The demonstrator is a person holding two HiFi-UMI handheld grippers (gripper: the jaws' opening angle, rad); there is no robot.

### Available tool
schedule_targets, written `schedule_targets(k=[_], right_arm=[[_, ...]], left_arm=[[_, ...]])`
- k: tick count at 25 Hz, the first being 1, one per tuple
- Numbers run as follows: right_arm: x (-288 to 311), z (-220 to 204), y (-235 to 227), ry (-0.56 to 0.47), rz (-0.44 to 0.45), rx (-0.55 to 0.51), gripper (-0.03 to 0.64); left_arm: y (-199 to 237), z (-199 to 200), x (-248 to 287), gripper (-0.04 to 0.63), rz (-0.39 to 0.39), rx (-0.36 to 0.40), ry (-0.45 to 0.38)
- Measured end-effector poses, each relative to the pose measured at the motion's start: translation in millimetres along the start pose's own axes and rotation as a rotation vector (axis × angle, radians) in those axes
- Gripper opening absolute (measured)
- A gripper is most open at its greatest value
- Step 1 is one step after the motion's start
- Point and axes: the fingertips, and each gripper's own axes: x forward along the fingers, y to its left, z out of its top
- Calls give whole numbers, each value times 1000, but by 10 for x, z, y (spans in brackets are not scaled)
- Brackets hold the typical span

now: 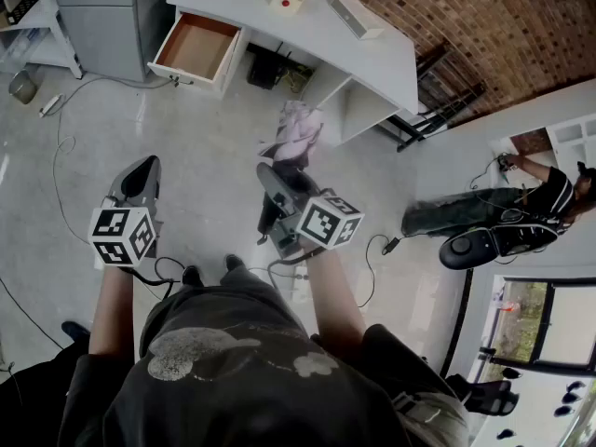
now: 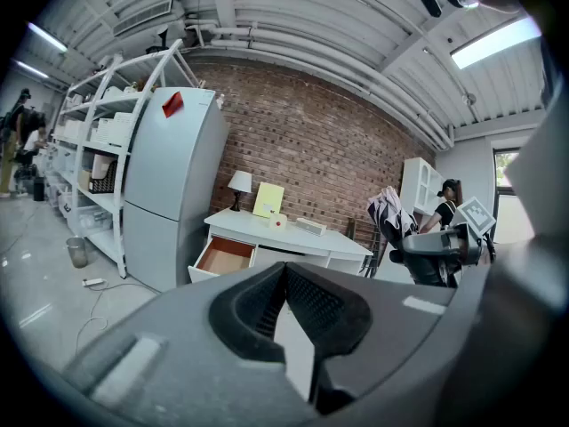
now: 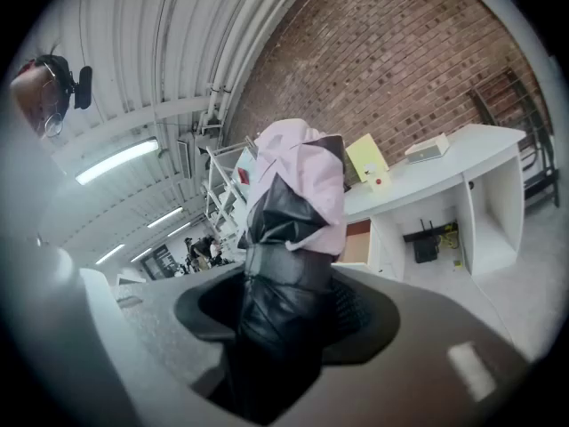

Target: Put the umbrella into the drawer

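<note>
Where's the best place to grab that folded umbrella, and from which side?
Probably best to grip the umbrella round its narrow black lower part, jaws closing from either side, as the right gripper does: it is slim there, while the pink top bulges loosely.

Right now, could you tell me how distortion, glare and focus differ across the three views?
Head view: sharp, wide-angle bend, window washed out. Left gripper view: fisheye with black corners, ceiling light glaring. Right gripper view: same fisheye, umbrella close, fairly sharp, desk tilted.
</note>
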Motion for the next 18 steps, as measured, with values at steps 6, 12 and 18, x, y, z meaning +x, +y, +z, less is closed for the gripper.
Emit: schedule_targets(k=[6,12,18], right_arm=[[-42,83,78,-22,46,-26,242],[-295,84,-149,-78,-30,-2,242],[-823,53,-167,-146,-117,25,242]], left_arm=[[-161,-21,18,11,-1,3,-6],[-411,59,273,11,-90,60,-12],[-795,142,313,11,-191,90,-5]])
